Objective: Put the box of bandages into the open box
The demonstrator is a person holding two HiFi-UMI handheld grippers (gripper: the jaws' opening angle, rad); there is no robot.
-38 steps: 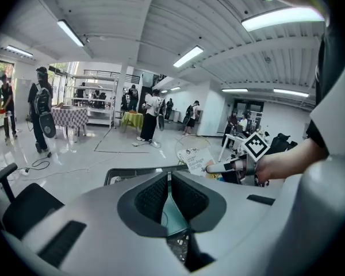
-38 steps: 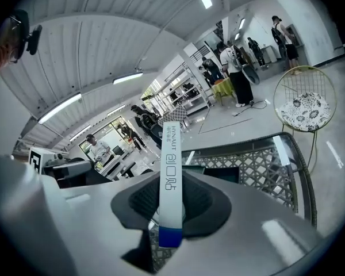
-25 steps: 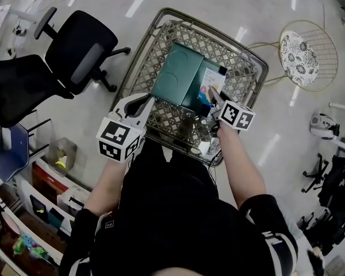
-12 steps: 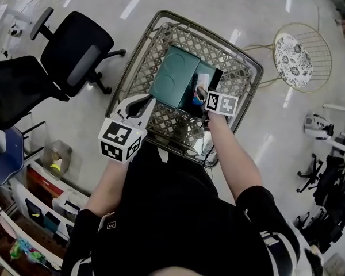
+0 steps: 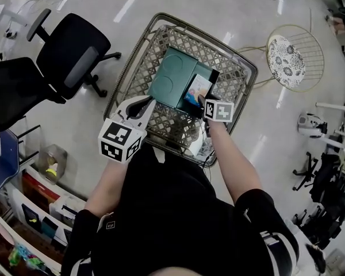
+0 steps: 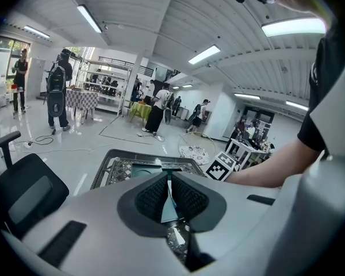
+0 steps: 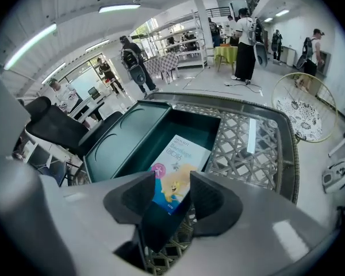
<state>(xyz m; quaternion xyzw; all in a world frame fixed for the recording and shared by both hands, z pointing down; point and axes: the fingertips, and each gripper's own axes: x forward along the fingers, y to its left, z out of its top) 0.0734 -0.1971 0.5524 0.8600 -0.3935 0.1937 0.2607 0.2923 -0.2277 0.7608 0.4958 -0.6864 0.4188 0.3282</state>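
My right tool (image 5: 202,101), centre frame: jaws just opened wide, gripped nothing. Bandage box (image 5: 198,88) lay flat inside open green box (image 5: 171,78) in wire basket (image 5: 237,73). My left tool (image 5: 139,105), left of centre: narrow, empty.

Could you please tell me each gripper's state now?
Left gripper: closed; holding anything cannot be told.
Right gripper: open, jaws just been opening; bandage box lies free below them.

Workshop hall: shelving racks (image 6: 109,79), office chair (image 5: 72,50).

Bright, even light from long white ceiling strip lights (image 6: 89,18); streaky glare on the glossy pale floor (image 5: 126,6); wide-angle views bulge, corners black.
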